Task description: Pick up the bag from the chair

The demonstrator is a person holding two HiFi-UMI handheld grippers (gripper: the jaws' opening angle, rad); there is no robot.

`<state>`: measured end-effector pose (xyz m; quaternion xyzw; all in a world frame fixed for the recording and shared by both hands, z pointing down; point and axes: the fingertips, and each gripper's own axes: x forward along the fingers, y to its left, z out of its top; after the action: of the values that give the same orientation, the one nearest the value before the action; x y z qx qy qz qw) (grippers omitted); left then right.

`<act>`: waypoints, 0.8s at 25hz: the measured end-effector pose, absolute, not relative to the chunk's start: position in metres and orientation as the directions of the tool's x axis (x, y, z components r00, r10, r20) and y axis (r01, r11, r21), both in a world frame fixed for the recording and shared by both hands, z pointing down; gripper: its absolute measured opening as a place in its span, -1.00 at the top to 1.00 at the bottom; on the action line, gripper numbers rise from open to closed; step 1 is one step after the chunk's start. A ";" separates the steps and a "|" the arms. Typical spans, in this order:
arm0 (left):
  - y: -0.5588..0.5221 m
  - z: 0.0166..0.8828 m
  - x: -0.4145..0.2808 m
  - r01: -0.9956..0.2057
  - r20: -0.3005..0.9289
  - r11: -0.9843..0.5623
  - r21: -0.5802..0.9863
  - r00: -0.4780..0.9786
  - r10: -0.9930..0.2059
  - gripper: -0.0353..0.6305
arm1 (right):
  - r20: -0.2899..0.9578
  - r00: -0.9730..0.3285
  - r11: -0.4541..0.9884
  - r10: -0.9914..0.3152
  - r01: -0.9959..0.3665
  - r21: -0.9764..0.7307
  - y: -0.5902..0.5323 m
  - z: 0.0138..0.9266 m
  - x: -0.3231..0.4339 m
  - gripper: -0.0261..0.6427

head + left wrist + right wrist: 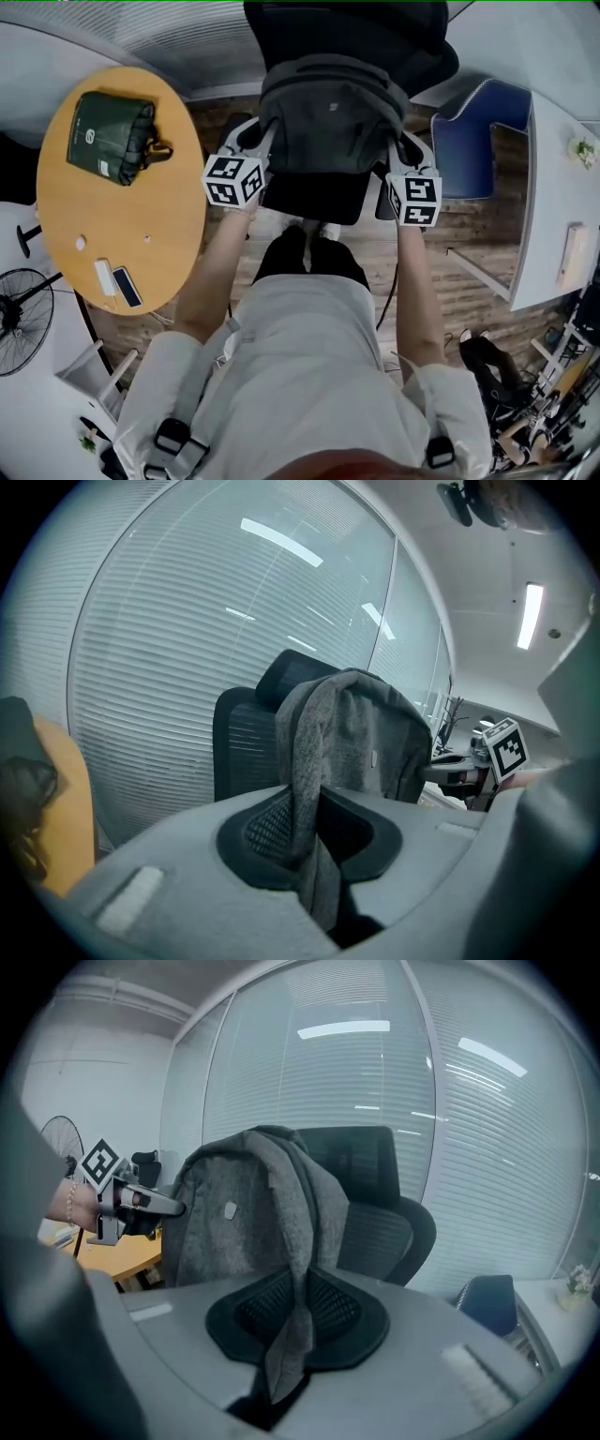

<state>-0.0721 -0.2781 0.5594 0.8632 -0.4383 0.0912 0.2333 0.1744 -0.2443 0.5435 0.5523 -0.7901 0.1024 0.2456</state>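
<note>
Plainly, one bag (333, 117) is seen: a grey backpack of soft, felt-like cloth, with darker straps and a small pale tag on its side. It is held upright between the two grippers, over the seat of the single black office chair (375, 37) and just in front of its backrest. Whether its bottom touches the seat cannot be told.

Two grippers are counted, one at each side of the bag. The left gripper (265, 139) is closed narrowly on a fold of grey cloth at the bag's left side; in the left gripper view the cloth is seen pinched between the dark ribbed pads and hanging down below them. The right gripper (397, 150) is likewise clamped on a strip of grey cloth at the bag's right side, with the loose end drooping beneath the jaws. A cube with square markers is carried on each gripper.

Two bare forearms are stretched forward from the person, who is dressed in a pale top.

To the left, one round wooden table (178, 234) is seen. On its far part one dark green bag (112, 136) is laid, and on its near edge one small white object (104, 277) and one dark flat device (127, 287) lie side by side. One fan (23, 319) stands at the near left. To the right, one blue chair (469, 141) is placed beside one white desk (562, 187).
</note>
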 end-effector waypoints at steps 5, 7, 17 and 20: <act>-0.266 0.534 -0.073 -0.798 0.346 -0.514 0.314 0.600 -0.721 0.74 | 0.486 -0.269 0.367 -0.832 -0.923 0.117 -0.234 0.519 0.173 0.79; -0.260 0.524 -0.074 -0.798 0.341 -0.515 0.312 0.601 -0.723 0.74 | 0.483 -0.270 0.367 -0.833 -0.923 0.117 -0.229 0.510 0.173 0.79; -0.242 0.476 -0.072 -0.792 0.307 -0.523 0.316 0.607 -0.733 0.74 | 0.463 -0.272 0.363 -0.844 -0.924 0.118 -0.211 0.463 0.174 0.79; -0.237 0.462 -0.071 -0.790 0.301 -0.528 0.312 0.609 -0.734 0.74 | 0.464 -0.273 0.360 -0.843 -0.926 0.110 -0.207 0.450 0.174 0.79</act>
<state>-0.0715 -0.2366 0.4616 0.8714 -0.4371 0.0664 0.2124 0.1745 -0.2072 0.4498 0.5581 -0.7926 0.0914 0.2281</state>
